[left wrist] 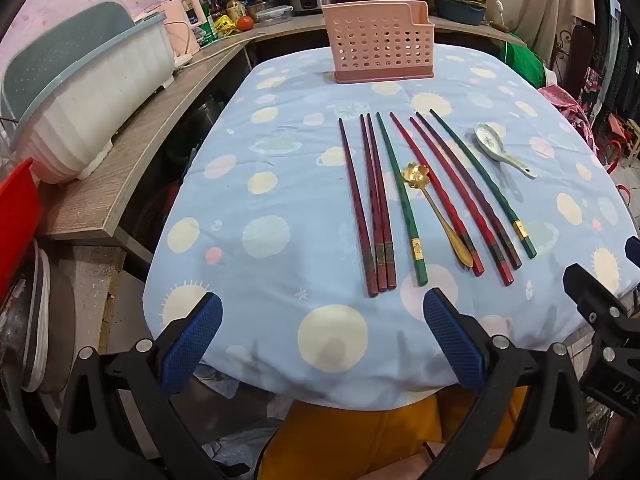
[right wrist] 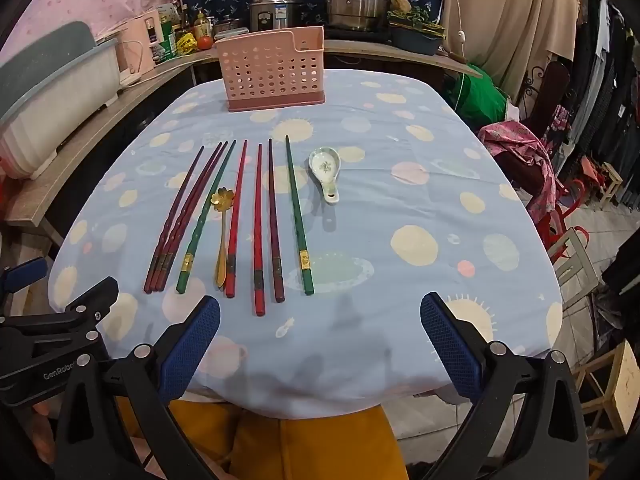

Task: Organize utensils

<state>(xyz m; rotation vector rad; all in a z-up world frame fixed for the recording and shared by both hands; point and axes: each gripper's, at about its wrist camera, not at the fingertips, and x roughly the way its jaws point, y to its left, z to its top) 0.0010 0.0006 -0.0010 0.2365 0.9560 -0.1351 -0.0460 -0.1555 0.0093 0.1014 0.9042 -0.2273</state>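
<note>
Both grippers, left (left wrist: 322, 334) and right (right wrist: 320, 334), hang open and empty at the tabletop's (right wrist: 400, 160) 6 o'clock edge. Chopsticks (right wrist: 258, 228) lie mid-cloth: thin, stiff, slippery; pinch their thick near ends. Ceramic spoon (right wrist: 326, 172) at 1 o'clock looks fragile.

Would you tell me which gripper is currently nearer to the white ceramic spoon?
Right. The right gripper hovers open at the table's near edge, almost straight below the white ceramic spoon. The left gripper, also open, sits further left, nearer the dark red chopsticks.
</note>
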